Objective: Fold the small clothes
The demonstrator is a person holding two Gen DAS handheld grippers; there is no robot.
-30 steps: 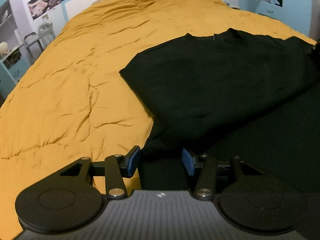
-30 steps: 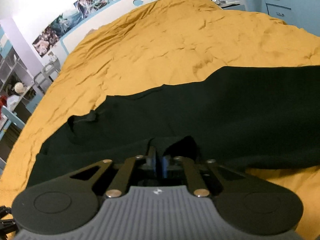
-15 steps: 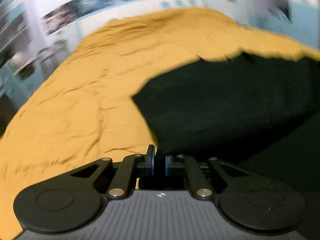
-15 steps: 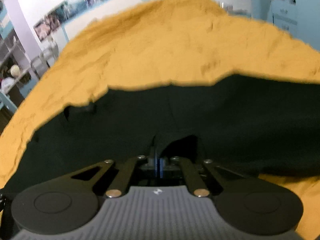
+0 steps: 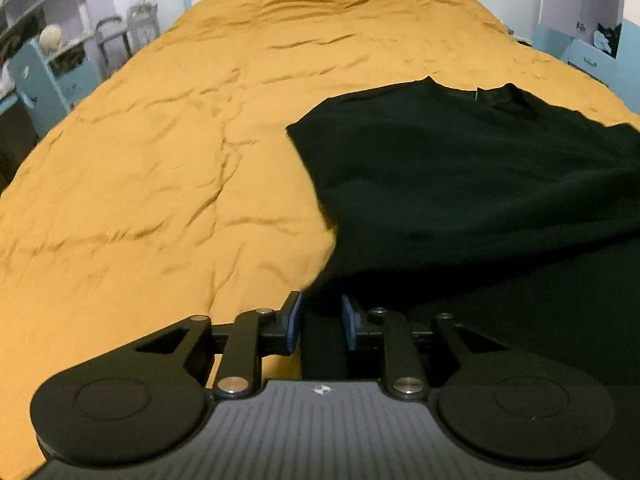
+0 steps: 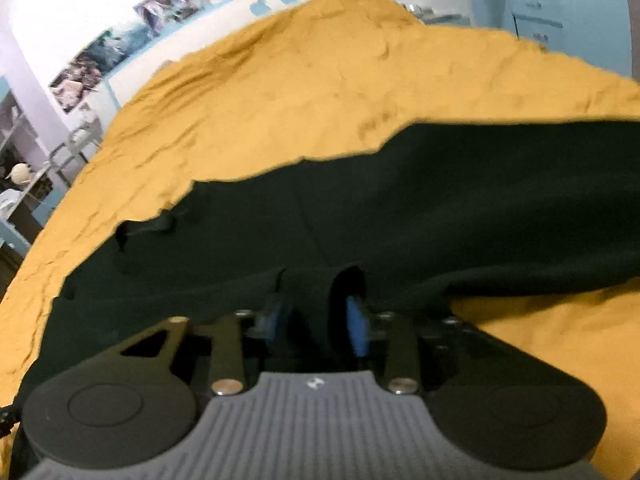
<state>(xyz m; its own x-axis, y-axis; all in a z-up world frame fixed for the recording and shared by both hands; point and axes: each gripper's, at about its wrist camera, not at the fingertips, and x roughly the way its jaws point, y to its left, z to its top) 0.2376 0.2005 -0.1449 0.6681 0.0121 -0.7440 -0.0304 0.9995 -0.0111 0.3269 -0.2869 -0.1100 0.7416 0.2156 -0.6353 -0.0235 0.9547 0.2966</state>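
Across the right half of the left wrist view, a black fabric garment (image 5: 460, 184) lies spread on a wrinkled mustard-yellow bedcover (image 5: 160, 168), its near edge running down to the left claw (image 5: 321, 317) at bottom centre. That claw's blue pads stand partly apart and are opening; dark cloth shows in the gap, but no pad visibly presses on it. In the right wrist view, the same garment (image 6: 400, 208) fills the middle band of the frame, with the right claw (image 6: 316, 320) at bottom centre over its near fold. Its blue-padded jaws are likewise partly spread and opening, with black cloth lying between them, not pinched. The garment looks matte and dark, folded over on itself, with a collar notch at its far edge, upper right in the left view.
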